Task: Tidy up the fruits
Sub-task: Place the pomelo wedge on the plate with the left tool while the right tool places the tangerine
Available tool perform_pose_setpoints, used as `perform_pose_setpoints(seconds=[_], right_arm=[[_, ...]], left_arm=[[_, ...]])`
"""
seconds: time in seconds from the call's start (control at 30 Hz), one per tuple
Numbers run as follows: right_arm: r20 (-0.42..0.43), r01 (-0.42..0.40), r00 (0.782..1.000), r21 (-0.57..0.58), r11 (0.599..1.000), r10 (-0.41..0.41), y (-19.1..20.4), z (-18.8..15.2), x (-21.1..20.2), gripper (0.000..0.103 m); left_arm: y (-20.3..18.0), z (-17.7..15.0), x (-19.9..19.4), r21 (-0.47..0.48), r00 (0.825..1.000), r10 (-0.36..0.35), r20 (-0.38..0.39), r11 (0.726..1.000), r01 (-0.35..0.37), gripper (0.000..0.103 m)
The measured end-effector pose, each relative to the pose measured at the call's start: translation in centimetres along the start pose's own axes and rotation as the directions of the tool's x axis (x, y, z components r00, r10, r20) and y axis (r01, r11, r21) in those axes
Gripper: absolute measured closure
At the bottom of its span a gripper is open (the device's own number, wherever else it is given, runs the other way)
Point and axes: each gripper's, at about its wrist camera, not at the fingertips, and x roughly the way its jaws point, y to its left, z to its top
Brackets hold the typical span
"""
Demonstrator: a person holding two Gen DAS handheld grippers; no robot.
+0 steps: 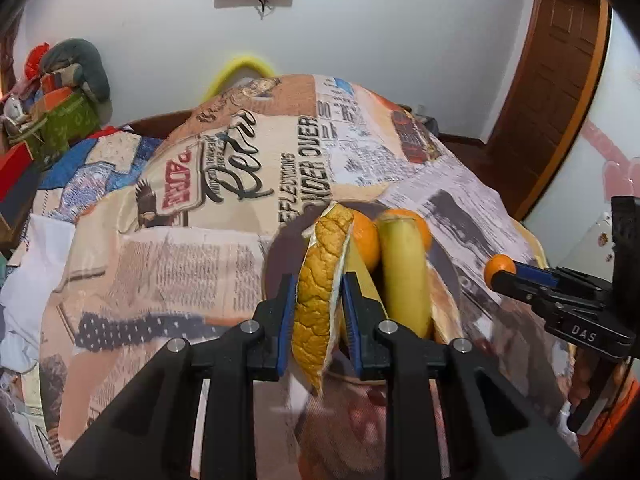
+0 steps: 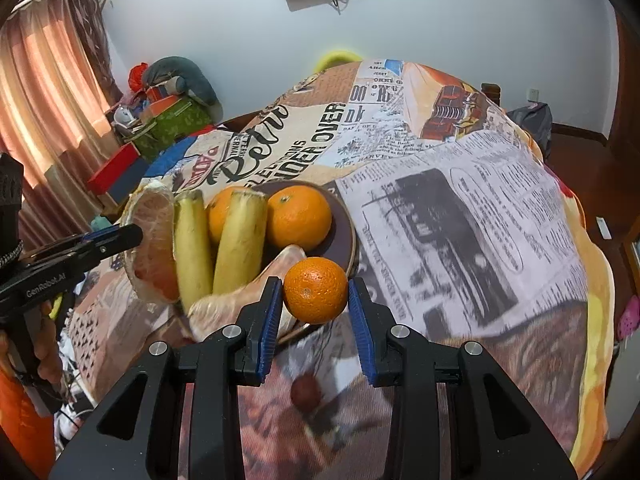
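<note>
The left gripper [image 1: 318, 312] is clamped on a wedge of pomelo [image 1: 320, 292], its bumpy yellow rind facing the left wrist camera and its pink flesh showing from the right wrist view, held up at the left edge of the dark plate [image 2: 340, 220]. The right gripper [image 2: 316, 316] grips a small orange [image 2: 316, 290] between its blue pads, just in front of the plate's near rim. On the plate lie two bananas [image 2: 240, 236], two more oranges [image 2: 299, 217] and another pomelo piece [image 2: 224, 312], all on a table under a newspaper-print cloth [image 2: 460, 208].
</note>
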Motion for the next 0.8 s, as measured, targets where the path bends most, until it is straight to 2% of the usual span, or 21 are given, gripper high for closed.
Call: perform_pose_setpoints(seconds=[0.17, 0.3, 0.53, 0.8], right_arm=[[-0.017, 0.013, 1.000, -0.012, 1.000, -0.013, -0.2, 0.9, 1.6, 0.072], [-0.027, 0.011, 1.000, -0.014, 1.000, -0.011, -0.4, 1.2, 2.5, 0.072], [-0.046, 0.017, 0.999, -0.030, 0.999, -0.019, -0.3, 1.7, 3.8, 0.072], [-0.067, 0.024, 0.997, -0.033, 0.999, -0.027, -0.6, 2.0, 4.8, 0.072]], left_arm=[[0.0, 0.4, 0.5, 0.031, 0.999, 0.008, 0.053, 0.999, -0.010, 0.078], [0.4, 0.3, 1.1, 0.018, 0.998, 0.013, 0.056, 1.000, -0.014, 0.075], [1.2, 0.0, 1.6, -0.003, 0.999, 0.010, 0.051, 1.000, -0.010, 0.070], [1.8, -0.4, 3.2, -0.024, 0.999, 0.041, 0.013, 0.999, -0.040, 0.058]])
